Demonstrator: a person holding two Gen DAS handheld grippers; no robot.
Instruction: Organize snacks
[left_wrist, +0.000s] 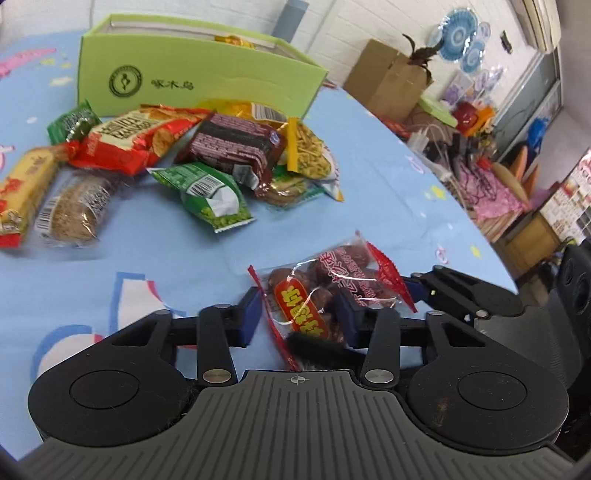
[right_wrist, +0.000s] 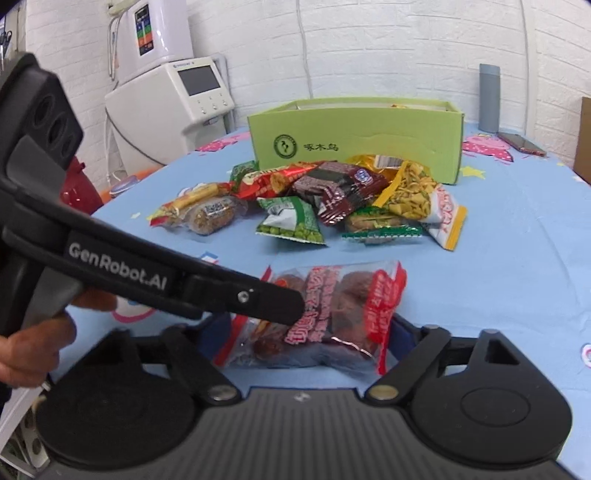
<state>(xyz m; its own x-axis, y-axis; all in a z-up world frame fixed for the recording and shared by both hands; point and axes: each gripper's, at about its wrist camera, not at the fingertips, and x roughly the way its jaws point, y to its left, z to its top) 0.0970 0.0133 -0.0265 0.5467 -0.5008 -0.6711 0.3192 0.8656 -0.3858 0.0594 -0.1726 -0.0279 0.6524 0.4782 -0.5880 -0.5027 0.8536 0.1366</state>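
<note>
Blue patterned cloth covers the bench (left_wrist: 177, 258). Clear bag of dates (left_wrist: 332, 291) with red print lies near the front edge, apart from the snack pile. Left claw (left_wrist: 301, 314) has its blue pads on both sides of the bag's near end, pinching it; in the right wrist view one left finger (right_wrist: 258, 299) lies across the bag's top left. Right claw (right_wrist: 306, 339) straddles the same bag of dates (right_wrist: 332, 314) from the other side, jaws spread about as wide as the bag; pad contact cannot be told, the left pad being hidden behind the other tool. A hand (right_wrist: 33, 339) grips the left tool's handle.

Behind: a heap of packets with green pea packet (left_wrist: 207, 192), dark maroon packet (left_wrist: 232, 147), red cracker packet (left_wrist: 129, 140), yellow noodle-snack packet (left_wrist: 310, 151) and a round cake in clear wrap (left_wrist: 74, 210). Green box (left_wrist: 192, 81) stands open just behind the heap, something yellow inside.
</note>
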